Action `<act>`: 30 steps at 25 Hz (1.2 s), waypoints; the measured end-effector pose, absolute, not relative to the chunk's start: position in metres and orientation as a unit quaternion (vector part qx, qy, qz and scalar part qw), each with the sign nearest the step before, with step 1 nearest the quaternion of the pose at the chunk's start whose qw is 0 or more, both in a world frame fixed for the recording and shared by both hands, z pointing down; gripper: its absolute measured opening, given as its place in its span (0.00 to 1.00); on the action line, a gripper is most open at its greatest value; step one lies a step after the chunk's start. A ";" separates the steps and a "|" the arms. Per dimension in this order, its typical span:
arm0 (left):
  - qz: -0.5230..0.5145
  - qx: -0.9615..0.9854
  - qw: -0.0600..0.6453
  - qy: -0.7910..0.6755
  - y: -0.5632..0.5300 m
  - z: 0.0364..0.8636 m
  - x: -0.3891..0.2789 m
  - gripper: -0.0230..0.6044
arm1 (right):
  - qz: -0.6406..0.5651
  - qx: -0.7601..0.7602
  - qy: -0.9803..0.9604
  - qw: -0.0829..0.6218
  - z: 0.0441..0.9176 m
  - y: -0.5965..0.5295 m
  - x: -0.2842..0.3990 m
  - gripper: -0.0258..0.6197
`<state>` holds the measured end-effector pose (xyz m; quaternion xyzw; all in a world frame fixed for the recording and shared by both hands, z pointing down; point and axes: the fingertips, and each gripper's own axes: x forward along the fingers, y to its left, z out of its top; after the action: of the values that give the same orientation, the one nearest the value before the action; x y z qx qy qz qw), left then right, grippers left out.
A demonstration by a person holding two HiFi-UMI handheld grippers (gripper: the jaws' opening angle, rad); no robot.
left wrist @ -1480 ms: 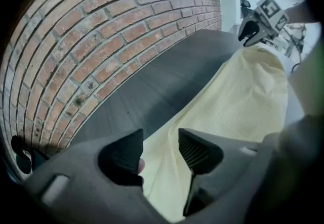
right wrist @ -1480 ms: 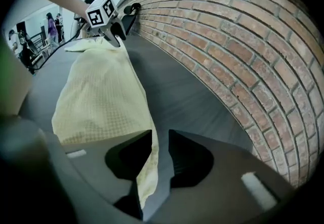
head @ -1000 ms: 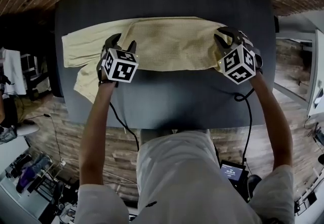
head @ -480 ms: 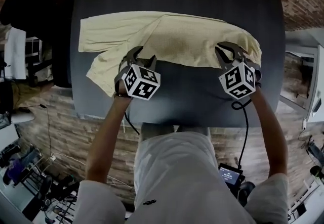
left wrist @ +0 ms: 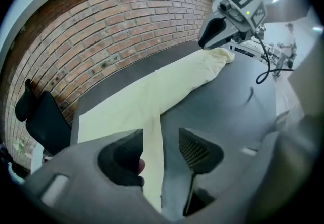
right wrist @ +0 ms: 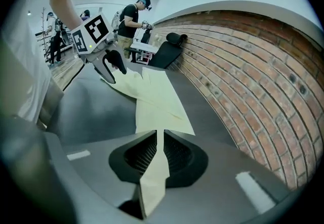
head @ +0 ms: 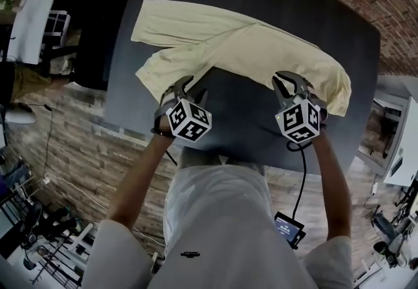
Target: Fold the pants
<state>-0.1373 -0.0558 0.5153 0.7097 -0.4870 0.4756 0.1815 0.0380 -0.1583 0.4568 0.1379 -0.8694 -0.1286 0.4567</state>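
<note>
— Pale-yellow pants (head: 274,53) are lying stretched across the dark desk (head: 241,108), their long axis running from the far left corner to the near right edge in the head view. Which end is being held?

— The right-hand end. The right hand-held gripper (head: 292,83) is pinching the edge of the cloth there. Its jaws have just been closing, and fabric is sitting clamped between them.

— And the other one?

— The left hand-held gripper (head: 191,89) is hovering at the near long edge, roughly mid-length, with its jaws standing wide apart and gripping nothing. A strip of fabric is showing on the desk beneath the gap, but neither pad is pressing on it.

— So where is the cloth lying from that hand?

— Mostly beyond it and to its left. The two legs are splaying apart there, with the nearer one ending just left of the jaws.

— Which hand is leading the fold?

— Judging by the hold, the right is looking set to carry its end along the axis toward the legs. The left is sitting nearer the middle, ready to catch it.
</note>
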 end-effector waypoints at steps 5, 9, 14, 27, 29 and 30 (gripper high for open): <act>0.482 0.704 0.196 -0.482 -0.018 0.531 -0.161 0.40 | -0.155 0.099 -0.868 0.461 0.462 -0.129 -0.006 0.12; 0.499 0.699 0.193 -0.474 0.003 0.547 -0.180 0.40 | -0.167 0.072 -0.867 0.465 0.467 -0.109 -0.036 0.12; 0.516 0.696 0.192 -0.460 0.024 0.568 -0.204 0.39 | -0.165 0.047 -0.866 0.471 0.473 -0.079 -0.065 0.11; 0.513 0.724 0.194 -0.418 0.044 0.592 -0.224 0.17 | -0.148 0.044 -0.852 0.500 0.481 -0.050 -0.095 0.11; 0.513 0.724 0.188 -0.422 0.044 0.591 -0.228 0.09 | -0.144 0.051 -0.852 0.500 0.480 -0.051 -0.102 0.11; 0.510 0.724 0.190 -0.423 0.044 0.590 -0.230 0.09 | -0.142 0.053 -0.852 0.500 0.480 -0.052 -0.105 0.11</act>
<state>-0.2296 0.0436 0.5897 0.7243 -0.4234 0.5101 0.1896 -0.1045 -0.0518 0.4797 0.0533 -0.8524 -0.1425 0.5002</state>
